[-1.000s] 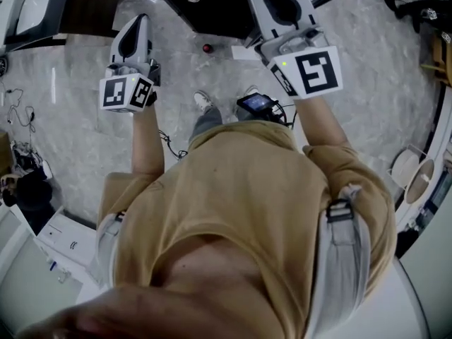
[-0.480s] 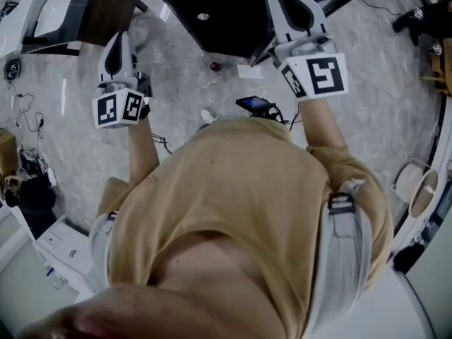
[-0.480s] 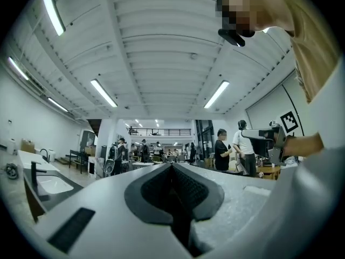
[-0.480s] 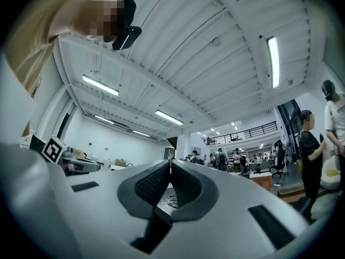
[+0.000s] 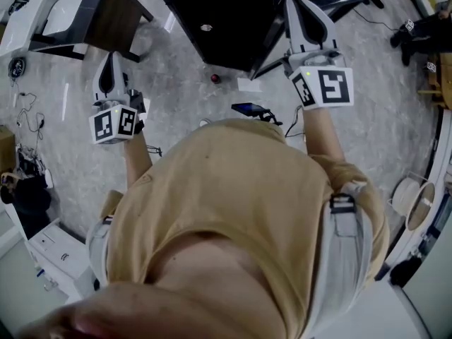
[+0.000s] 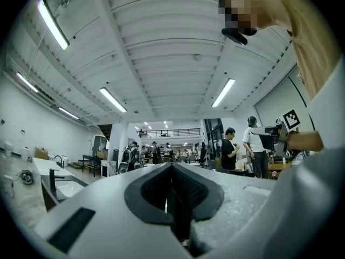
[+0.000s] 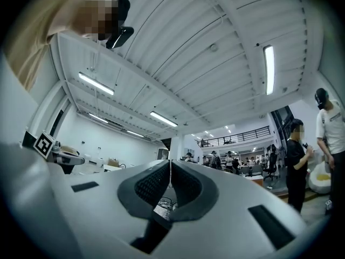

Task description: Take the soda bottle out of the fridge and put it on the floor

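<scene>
With jaws clenched on nothing, the left gripper [image 5: 107,58] and the right gripper [image 5: 295,2] have lifted away from the black cabinet [image 5: 226,13], leaving a small red-capped object [image 5: 215,78], probably the soda bottle, on the grey marble floor [image 5: 176,94] beside it: the task looks done.

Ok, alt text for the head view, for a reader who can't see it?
From above, a person in a tan shirt holds out the left gripper and right gripper, both empty, over a grey floor before a dark cabinet; a small red object lies nearby.
</scene>
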